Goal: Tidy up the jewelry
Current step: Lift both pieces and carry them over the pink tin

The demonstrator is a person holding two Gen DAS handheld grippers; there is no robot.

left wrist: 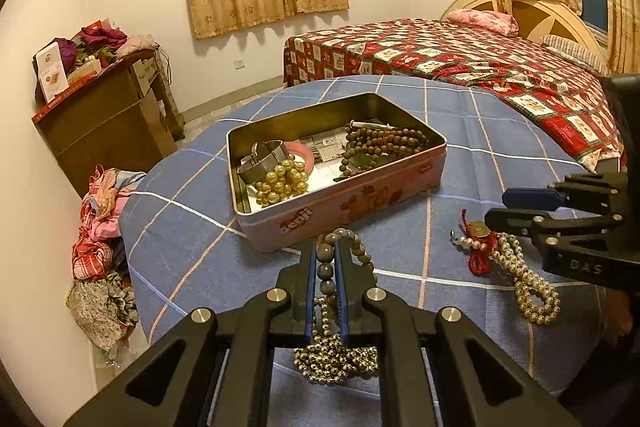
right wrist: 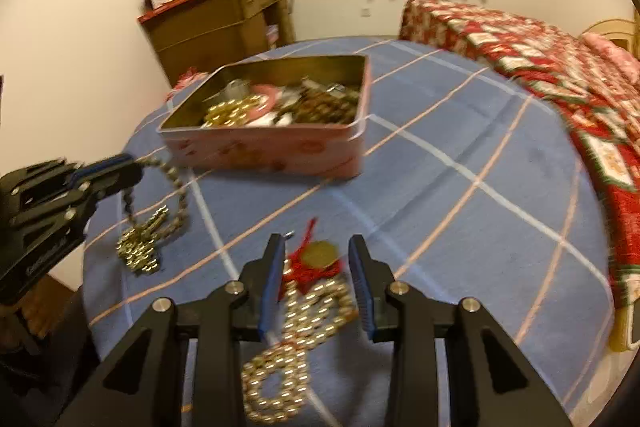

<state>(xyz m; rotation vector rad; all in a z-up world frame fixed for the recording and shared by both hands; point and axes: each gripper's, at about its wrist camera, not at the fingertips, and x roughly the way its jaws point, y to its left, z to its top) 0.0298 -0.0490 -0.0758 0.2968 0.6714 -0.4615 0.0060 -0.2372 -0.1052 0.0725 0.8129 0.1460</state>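
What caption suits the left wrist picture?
Left gripper clamps a grey bead necklace before an open pink tin of jewelry on a blue checked cloth.

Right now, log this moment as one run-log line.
left gripper: shut on grey bead necklace | right gripper: open over pearl strand | tin: open

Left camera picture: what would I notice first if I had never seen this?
First, the pink tin in the middle of the blue checked table, open and full of bead bracelets. Next, the left gripper right in front, shut on a grey bead string that hangs from it. To the right, a pearl necklace with a red charm lies on the cloth under the open right gripper.
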